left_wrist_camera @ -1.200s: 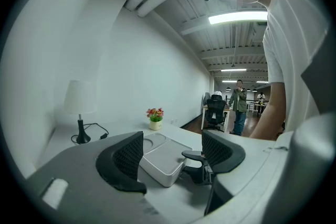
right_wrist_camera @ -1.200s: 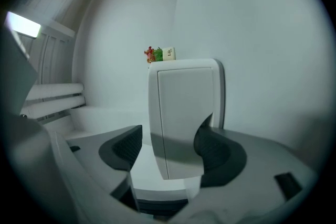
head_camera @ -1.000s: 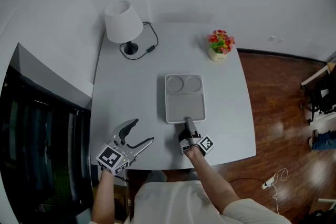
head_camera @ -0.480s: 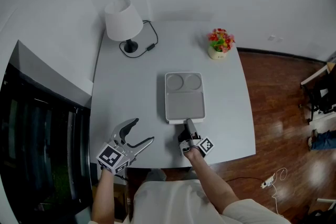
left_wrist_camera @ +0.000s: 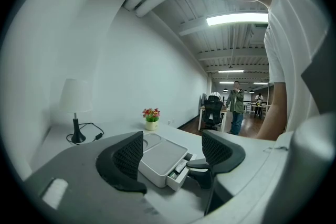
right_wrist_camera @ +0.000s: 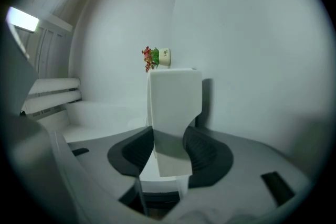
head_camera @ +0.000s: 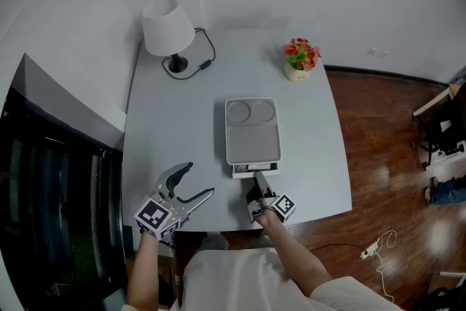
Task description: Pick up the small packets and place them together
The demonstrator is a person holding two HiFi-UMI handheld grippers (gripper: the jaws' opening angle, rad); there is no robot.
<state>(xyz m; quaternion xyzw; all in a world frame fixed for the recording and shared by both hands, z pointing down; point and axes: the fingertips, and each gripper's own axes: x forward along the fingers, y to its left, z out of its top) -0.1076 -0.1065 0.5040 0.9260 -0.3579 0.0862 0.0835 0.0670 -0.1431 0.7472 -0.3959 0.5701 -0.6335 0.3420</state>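
Observation:
A flat white box (head_camera: 252,131) with two round dents in its lid lies mid-table. Its drawer (head_camera: 255,170) stands a little way out toward me. My right gripper (head_camera: 260,180) is shut on the drawer front (right_wrist_camera: 170,157); its jaws have just been closing, and the pads press it from both sides. In the left gripper view the open drawer (left_wrist_camera: 178,173) holds small pale items, too small to tell apart. My left gripper (head_camera: 199,180) rests at the table's near left, open and holding nothing (left_wrist_camera: 173,153), well left of the box (left_wrist_camera: 160,157).
A white table lamp (head_camera: 167,29) with a black cord stands at the far left corner, and a small flower pot (head_camera: 300,58) at the far right. The table's near edge is just behind both grippers. A person (left_wrist_camera: 237,105) stands far off in the room.
The right gripper has pulled back toward me and the drawer has slid out of the box's front. The left gripper has stayed where it was.

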